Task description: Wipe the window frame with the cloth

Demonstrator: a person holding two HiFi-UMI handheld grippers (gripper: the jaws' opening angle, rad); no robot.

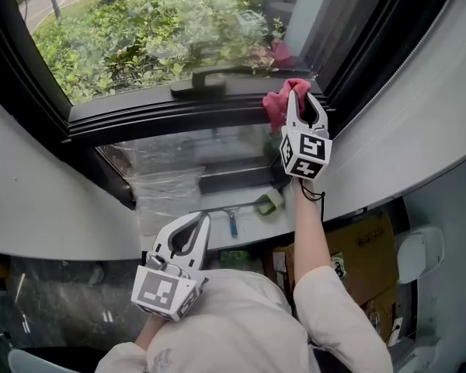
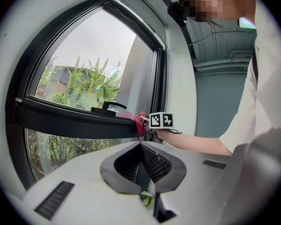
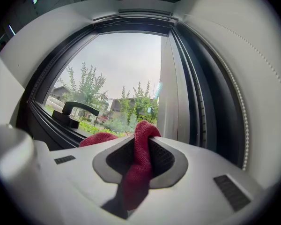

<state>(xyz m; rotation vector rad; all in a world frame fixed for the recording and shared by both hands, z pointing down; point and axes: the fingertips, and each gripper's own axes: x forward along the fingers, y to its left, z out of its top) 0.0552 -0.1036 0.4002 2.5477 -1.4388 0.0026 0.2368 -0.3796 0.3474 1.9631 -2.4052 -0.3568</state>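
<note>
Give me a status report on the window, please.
Right gripper shut on red cloth, against the frame crossbar near the handle. Left gripper shut, empty, held low. Nothing in the way.

In the upper middle of the frame, the right tongs [image 1: 298, 93] hold the cloth [image 1: 277, 109] against the window frame [image 1: 140, 121], just right of the handle [image 1: 206, 81]. The left tongs [image 1: 198, 221] sit lower left, well apart.

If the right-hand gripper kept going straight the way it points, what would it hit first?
Probably the dark window frame rail. The red cloth pinched in the right gripper leads and seems to touch the rail, just right of the handle. Depth is hard to judge.
</note>
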